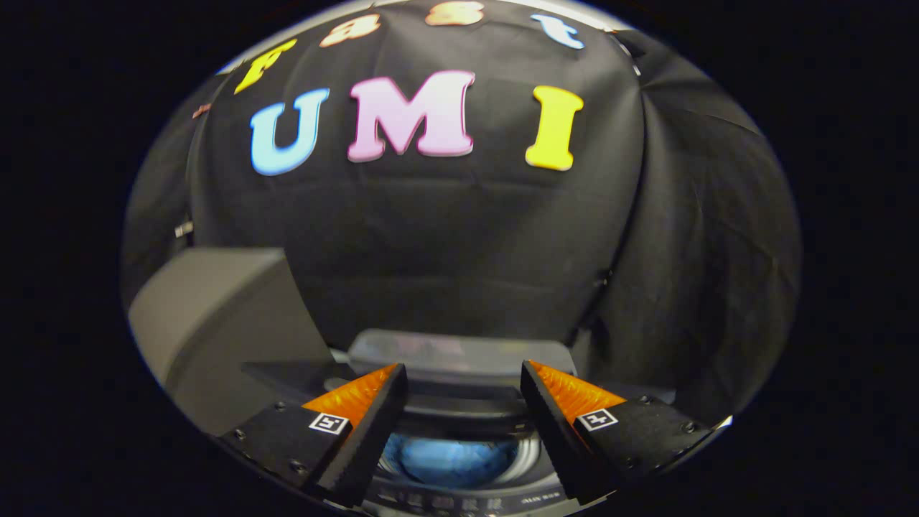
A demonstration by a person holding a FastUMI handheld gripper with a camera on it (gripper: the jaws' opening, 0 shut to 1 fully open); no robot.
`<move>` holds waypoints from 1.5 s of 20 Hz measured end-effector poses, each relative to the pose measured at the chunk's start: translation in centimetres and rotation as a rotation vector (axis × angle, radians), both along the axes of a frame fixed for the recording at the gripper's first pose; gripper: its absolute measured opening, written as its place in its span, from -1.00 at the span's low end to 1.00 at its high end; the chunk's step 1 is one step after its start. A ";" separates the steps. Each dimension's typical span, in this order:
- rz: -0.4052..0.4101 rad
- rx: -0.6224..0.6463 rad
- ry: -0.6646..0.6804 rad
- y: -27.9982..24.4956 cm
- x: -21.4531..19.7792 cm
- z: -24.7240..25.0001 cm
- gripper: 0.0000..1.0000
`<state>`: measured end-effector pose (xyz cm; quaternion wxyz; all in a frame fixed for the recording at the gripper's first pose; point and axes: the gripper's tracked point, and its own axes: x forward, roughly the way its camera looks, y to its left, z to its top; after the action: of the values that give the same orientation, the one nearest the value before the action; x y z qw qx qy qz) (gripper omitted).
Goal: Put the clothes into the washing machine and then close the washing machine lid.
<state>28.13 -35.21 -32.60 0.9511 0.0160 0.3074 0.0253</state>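
Blue clothes (452,459) lie in the washing machine (459,495) drum, below and between the tool's (463,377) 2 spread, empty fingers; the raised lid (459,353), seemingly, stands just beyond.

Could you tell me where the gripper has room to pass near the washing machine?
The open gripper holds nothing. The drum opening, showing blue clothes, is free between the fingers. The raised lid crowds the back; a grey box crowds one side.

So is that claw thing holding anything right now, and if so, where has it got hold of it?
Nothing is held. The gripper is open, with empty space between its fingers. Below them, blue clothes lie in the washing machine's drum; its lid stands raised beside them.
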 end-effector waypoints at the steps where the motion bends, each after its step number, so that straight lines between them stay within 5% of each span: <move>1: 0.004 0.011 0.027 -0.4 -0.6 -0.8 1.00; 11: -0.042 0.058 -0.051 -0.1 -0.7 2.0 0.97; 16: -0.116 0.048 -0.218 1.4 -1.9 10.7 0.97; 22: -0.155 0.025 -0.429 9.4 -3.3 22.1 0.99; 30: -0.090 0.153 -0.536 26.4 -4.3 32.4 0.98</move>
<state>23.84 -8.76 -0.22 0.9947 0.0940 0.0413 0.0093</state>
